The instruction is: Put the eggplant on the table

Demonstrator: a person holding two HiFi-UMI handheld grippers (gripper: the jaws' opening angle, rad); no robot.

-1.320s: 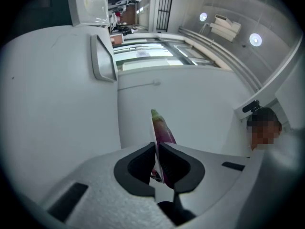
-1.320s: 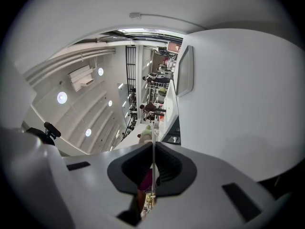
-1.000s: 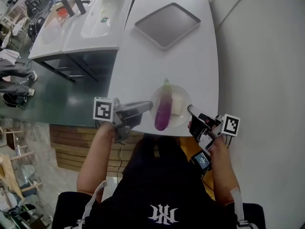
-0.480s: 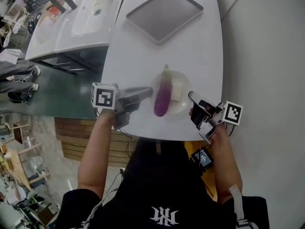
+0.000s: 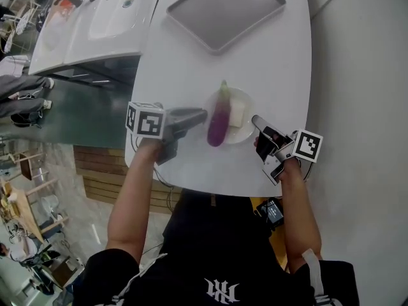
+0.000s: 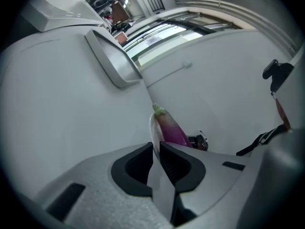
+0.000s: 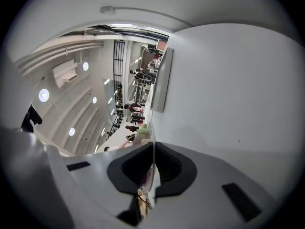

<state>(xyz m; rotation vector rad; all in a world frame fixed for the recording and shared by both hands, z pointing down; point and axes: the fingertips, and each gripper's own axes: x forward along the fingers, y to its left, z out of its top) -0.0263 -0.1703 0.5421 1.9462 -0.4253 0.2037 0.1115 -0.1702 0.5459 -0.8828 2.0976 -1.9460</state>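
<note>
A purple eggplant (image 5: 218,118) with a green stem lies on a small white plate (image 5: 237,135), next to a pale block (image 5: 237,111). My left gripper (image 5: 203,114) is shut on the plate's left rim. My right gripper (image 5: 254,119) is shut on the right rim. The plate is over the white table (image 5: 280,75), near its front; whether it touches the top I cannot tell. In the left gripper view the thin rim (image 6: 153,128) runs into the closed jaws (image 6: 156,149), with the eggplant (image 6: 172,130) just beyond. The right gripper view shows the rim (image 7: 152,132) pinched edge-on at my right gripper (image 7: 153,149).
A grey rectangular tray (image 5: 224,10) lies at the table's far end, also seen as the tray (image 6: 112,61) and the tray (image 7: 162,80). A white double sink (image 5: 115,11) stands to the far left. The table's left edge drops to the floor; a wall runs along the right.
Both grippers have carried the plate with the eggplant away from the table's near edge, further in over the top and lower. The grip on both rims is unchanged.
</note>
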